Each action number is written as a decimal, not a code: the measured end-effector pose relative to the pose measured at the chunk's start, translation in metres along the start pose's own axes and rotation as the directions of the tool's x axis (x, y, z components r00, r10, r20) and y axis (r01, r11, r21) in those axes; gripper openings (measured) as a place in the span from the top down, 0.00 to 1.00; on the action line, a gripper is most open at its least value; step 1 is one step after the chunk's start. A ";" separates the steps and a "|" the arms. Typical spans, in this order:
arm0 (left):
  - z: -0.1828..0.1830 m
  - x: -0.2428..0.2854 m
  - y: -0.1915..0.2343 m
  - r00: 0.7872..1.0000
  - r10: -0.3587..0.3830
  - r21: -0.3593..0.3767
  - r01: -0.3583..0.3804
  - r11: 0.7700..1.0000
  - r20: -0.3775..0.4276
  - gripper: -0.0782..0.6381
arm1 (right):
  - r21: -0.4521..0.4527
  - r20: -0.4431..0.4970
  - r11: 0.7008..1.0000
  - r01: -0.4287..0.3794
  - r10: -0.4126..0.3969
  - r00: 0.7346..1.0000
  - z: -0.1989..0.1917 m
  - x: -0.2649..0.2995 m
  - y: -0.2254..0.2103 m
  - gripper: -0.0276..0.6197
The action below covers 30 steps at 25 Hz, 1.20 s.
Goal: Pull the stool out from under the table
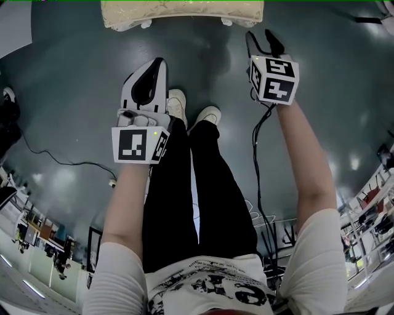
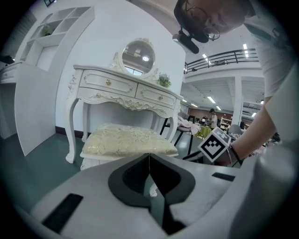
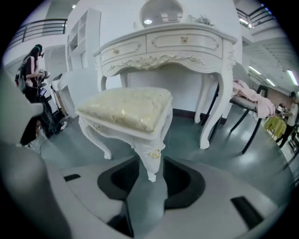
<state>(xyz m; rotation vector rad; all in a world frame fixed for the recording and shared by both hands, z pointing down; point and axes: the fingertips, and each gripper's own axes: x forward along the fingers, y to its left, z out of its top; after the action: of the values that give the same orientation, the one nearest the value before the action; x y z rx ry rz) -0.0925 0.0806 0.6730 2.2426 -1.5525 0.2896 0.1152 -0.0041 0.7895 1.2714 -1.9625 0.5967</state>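
Above the floor (image 1: 74,92), short of the stool (image 1: 182,12), my left gripper (image 1: 157,64) closed, my right gripper (image 1: 261,40) open, both empty.

Stool (image 3: 124,109), centre of the right gripper view: cushion is pale patterned cloth with a faint sheen; legs smooth, glossy white paint. Floor (image 1: 74,92) below you: dark, glossy, mirrors lamps. Your left gripper (image 2: 149,158): matt pale plastic shell.

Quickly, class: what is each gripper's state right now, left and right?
Left gripper: closed, empty.
Right gripper: open; the stool leg shows in the gap, not gripped.
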 end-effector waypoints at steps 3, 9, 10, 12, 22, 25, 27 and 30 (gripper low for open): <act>0.027 -0.002 0.009 1.000 0.003 -0.001 -0.003 1.000 0.025 0.86 | 0.067 0.078 0.997 0.024 -0.029 0.997 0.035 -0.036 0.004 0.80; 0.133 -0.013 0.010 0.997 -0.019 0.043 0.016 0.999 0.076 0.86 | 0.087 0.231 0.996 -0.009 -0.012 0.973 0.134 -0.125 0.025 0.92; 0.154 -0.014 0.011 0.995 -0.031 0.057 0.026 0.998 0.090 0.86 | 0.073 0.259 0.997 -0.020 0.000 0.966 0.155 -0.138 0.031 0.92; 0.194 -0.019 0.009 0.992 -0.060 0.074 0.052 0.996 0.114 0.86 | 0.035 0.310 0.999 -0.032 0.019 0.951 0.196 -0.164 0.045 0.92; 0.384 -0.100 -0.010 0.945 -0.217 0.165 0.180 0.970 0.244 0.86 | 0.009 0.543 0.998 -0.059 0.045 0.839 0.375 -0.315 0.114 0.93; 0.433 -0.129 -0.013 0.934 -0.209 0.186 0.160 0.969 0.288 0.86 | -0.010 0.587 0.999 -0.040 0.038 0.809 0.410 -0.366 0.128 0.93; 0.464 -0.147 -0.009 0.927 -0.196 0.188 0.140 0.972 0.319 0.86 | -0.044 0.612 0.999 -0.028 0.049 0.789 0.431 -0.401 0.136 0.93; 0.502 -0.179 -0.001 0.921 -0.158 0.178 0.099 0.979 0.356 0.86 | -0.094 0.633 0.995 -0.024 0.078 0.770 0.448 -0.445 0.152 0.93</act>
<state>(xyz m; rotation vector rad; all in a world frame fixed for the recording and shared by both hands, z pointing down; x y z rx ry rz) -0.1837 0.0158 0.1524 2.6284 -1.5948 -0.0571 -0.0471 0.0034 0.1610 1.5029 -2.5462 0.0897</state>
